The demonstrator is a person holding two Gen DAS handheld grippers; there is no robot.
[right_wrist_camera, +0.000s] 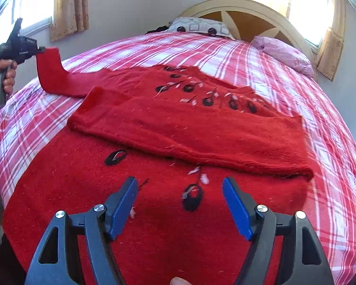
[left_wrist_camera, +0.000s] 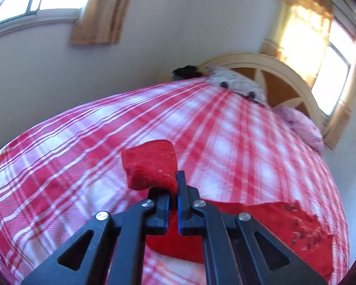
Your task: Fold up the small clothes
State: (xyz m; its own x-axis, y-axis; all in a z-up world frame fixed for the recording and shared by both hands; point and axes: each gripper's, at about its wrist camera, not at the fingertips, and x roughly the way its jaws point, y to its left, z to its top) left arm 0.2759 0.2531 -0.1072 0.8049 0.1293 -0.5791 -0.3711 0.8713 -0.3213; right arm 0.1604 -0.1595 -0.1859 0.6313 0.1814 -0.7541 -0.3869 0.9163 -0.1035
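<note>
A red knitted sweater with black and white flower stitching lies flat on the checked bed. Its right sleeve is folded across the chest. My left gripper is shut on the cuff of the left sleeve, and in the right wrist view that gripper holds the sleeve lifted off the bed at the far left. My right gripper hovers open over the lower body of the sweater, with nothing between its blue pads.
The red and white checked bedspread covers the whole bed. A patterned pillow and a lilac bundle lie by the curved wooden headboard. Curtained windows flank the bed. A hand grips the left tool.
</note>
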